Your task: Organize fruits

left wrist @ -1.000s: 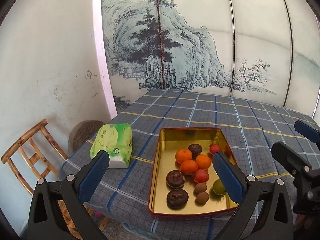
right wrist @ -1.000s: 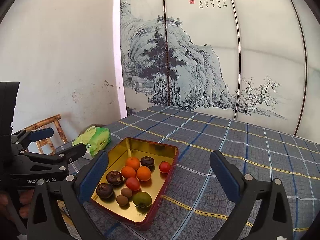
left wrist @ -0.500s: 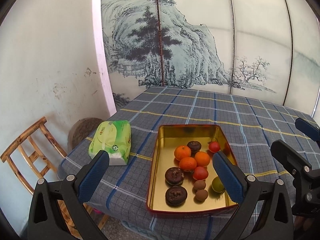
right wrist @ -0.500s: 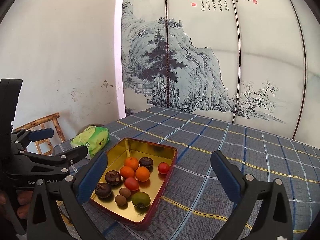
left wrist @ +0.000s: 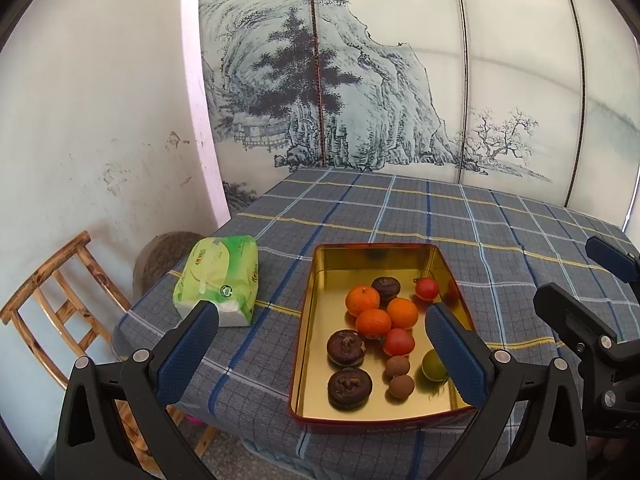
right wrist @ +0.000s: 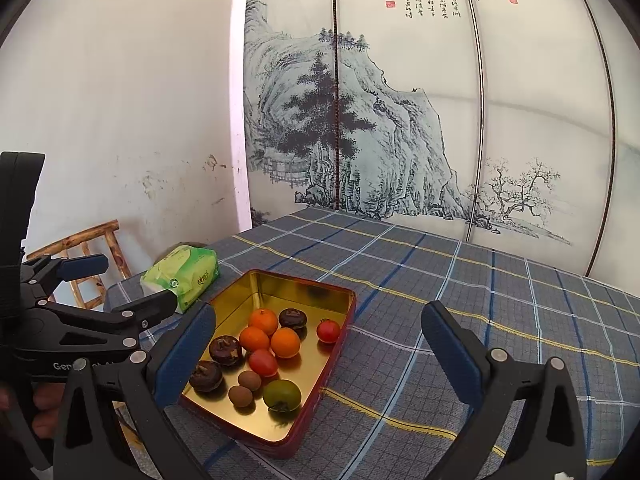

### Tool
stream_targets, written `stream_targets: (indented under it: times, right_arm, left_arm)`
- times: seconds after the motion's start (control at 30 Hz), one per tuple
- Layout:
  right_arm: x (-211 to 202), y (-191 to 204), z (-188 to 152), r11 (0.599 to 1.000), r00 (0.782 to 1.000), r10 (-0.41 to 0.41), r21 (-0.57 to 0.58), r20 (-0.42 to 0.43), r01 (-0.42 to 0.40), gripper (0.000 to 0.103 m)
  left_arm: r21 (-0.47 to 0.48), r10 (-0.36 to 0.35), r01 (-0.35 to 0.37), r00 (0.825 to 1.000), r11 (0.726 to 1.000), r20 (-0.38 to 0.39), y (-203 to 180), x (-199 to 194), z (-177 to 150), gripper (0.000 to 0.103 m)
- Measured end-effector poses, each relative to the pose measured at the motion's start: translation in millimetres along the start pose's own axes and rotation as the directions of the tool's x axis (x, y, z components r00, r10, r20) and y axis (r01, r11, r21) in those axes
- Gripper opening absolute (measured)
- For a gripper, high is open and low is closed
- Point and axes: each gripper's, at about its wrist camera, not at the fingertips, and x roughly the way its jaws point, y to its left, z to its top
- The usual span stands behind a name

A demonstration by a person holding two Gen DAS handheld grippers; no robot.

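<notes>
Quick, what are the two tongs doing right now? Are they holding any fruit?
Left tongs: open, holding nothing.
Right tongs: open, holding nothing.

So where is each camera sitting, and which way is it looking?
Left wrist view: sits on the left gripper, above the table's near edge, looking down at the gold tin of fruit; its open jaws show, and the right gripper at the right.
Right wrist view: sits on the right gripper, further right, looking leftward across the plaid tablecloth; its open jaws show, and the left gripper.
Both share the tin, the green tissue pack and the painted screen.
</notes>
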Motion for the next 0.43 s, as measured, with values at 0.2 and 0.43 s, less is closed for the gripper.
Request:
stream_targets:
  times: [0.2,0.43]
  right_arm:
    - [8.1,-10.3,-4.0,0.999,0.999,0.027,0.022,-0.037,-0.026,0.102]
    - [44.1,-80.9,-20.7,0.998,0.976,-0.011,0.051,-0.218,0.022,0.102]
  left_arm:
    - [0.004,0.001,0.000,0.999,1.000,-0.038,-6.3,11.3,-5.2,0.103]
    - [0.045,0.031,-0.027,0.995,0.999,-0.097,-12.7,23.8,-5.6,0.103]
